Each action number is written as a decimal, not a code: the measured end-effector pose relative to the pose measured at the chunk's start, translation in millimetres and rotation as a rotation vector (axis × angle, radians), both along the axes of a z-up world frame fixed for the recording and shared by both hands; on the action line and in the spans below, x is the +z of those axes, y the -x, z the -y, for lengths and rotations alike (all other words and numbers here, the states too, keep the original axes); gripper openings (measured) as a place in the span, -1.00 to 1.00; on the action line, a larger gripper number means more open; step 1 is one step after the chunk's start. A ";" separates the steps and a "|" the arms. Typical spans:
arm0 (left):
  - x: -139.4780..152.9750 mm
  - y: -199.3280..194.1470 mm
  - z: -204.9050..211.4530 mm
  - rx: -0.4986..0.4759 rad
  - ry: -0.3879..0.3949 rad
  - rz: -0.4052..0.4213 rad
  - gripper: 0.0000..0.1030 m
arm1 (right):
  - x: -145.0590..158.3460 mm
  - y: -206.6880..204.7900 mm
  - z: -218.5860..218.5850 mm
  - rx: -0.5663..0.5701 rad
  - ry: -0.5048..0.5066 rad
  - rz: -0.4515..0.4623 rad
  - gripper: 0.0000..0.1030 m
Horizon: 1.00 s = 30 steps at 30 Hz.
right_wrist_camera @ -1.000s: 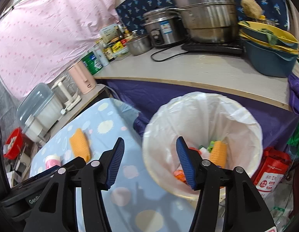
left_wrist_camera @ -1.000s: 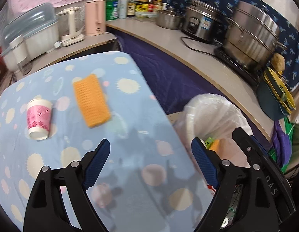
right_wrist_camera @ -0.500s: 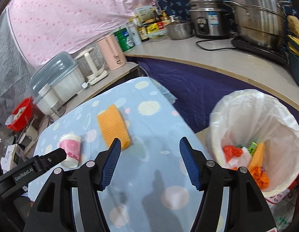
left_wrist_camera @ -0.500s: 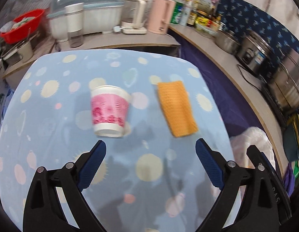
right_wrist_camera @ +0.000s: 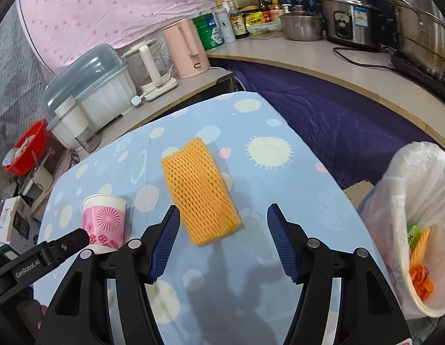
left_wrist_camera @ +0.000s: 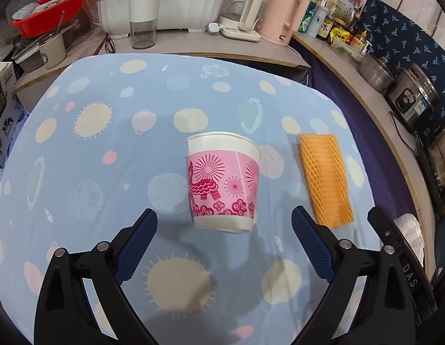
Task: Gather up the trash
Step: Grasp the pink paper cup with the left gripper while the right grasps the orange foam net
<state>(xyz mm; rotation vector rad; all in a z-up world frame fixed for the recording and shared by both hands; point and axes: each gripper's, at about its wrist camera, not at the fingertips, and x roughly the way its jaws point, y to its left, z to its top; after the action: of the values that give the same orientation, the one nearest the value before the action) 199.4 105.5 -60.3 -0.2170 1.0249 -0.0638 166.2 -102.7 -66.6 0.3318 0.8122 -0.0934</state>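
A pink-and-white paper cup point(left_wrist_camera: 222, 181) stands upright on the blue spotted tablecloth point(left_wrist_camera: 93, 172). My left gripper point(left_wrist_camera: 224, 247) is open and empty, just short of the cup, its jaws wider than the cup. An orange foam net sleeve point(left_wrist_camera: 324, 184) lies flat to the cup's right. In the right wrist view the sleeve point(right_wrist_camera: 199, 192) lies just ahead of my open, empty right gripper point(right_wrist_camera: 222, 235), and the cup point(right_wrist_camera: 104, 221) stands at the left. A white-lined trash bin point(right_wrist_camera: 406, 215) with orange and green trash inside stands off the table's right edge.
Behind the table a counter point(left_wrist_camera: 193, 49) carries a white dish box point(left_wrist_camera: 162, 5), a clear kettle point(left_wrist_camera: 245, 14) and a pink kettle point(left_wrist_camera: 283, 20). Bottles, pots and a rice cooker point(right_wrist_camera: 352, 20) line the right counter. A red basin point(left_wrist_camera: 50, 5) sits at the far left.
Both grippers have swung left from the trash bin to the table. The left now faces the cup up close, and the right faces the orange sleeve. Both stay open.
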 end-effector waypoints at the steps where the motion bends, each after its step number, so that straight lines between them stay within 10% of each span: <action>1: -2.5 -2.8 -0.5 0.001 0.000 -0.006 0.75 | -2.4 -5.2 -1.4 0.003 -0.002 -0.004 0.19; 23: -43.0 -47.7 0.6 0.009 -0.009 -0.090 0.54 | -47.2 -60.3 -15.3 0.063 -0.009 -0.089 0.19; 30: -43.9 -45.7 8.2 -0.040 -0.008 -0.089 0.11 | -52.4 -59.4 -17.7 0.086 -0.027 -0.108 -0.36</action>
<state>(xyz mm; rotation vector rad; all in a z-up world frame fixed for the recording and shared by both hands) 245.1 97.4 -104.1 -0.1931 1.1180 -0.0866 225.7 -85.1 -119.0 0.3186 0.9341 -0.0201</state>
